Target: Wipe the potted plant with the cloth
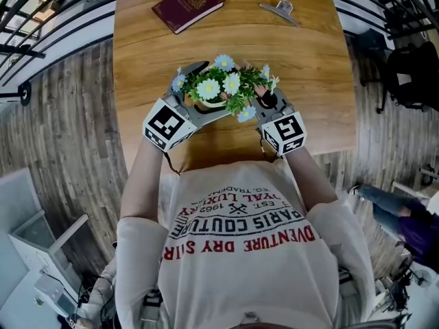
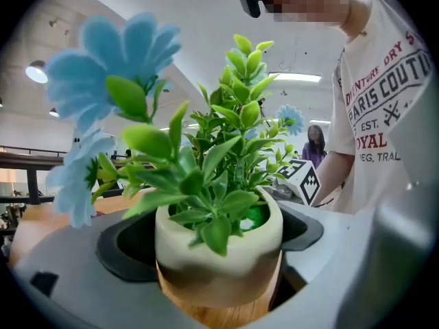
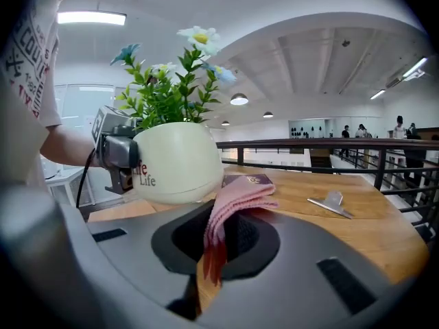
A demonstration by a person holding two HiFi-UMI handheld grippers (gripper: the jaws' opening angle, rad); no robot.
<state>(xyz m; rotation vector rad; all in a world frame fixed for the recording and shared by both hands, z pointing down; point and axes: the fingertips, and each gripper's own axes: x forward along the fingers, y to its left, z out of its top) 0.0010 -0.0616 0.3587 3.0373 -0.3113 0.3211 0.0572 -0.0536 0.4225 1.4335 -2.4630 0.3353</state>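
overhead, flowers (image 1: 223, 84) mostly hide pot (image 1: 204, 104); cloth (image 3: 236, 197) pinched in right claw (image 3: 221, 242).

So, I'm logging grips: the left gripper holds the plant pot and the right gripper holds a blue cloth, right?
Not quite: the cloth in the right gripper is pink, not blue, as the right gripper view shows. The left gripper does hold the plant pot.

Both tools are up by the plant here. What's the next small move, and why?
Probably ease the right tool forward so the pink cloth clamped in it presses on the side of the white pot, then start a short stroke. The left tool is shut on the pot and steadies it. The cloth sits right beside the pot wall, but contact isn't clear.
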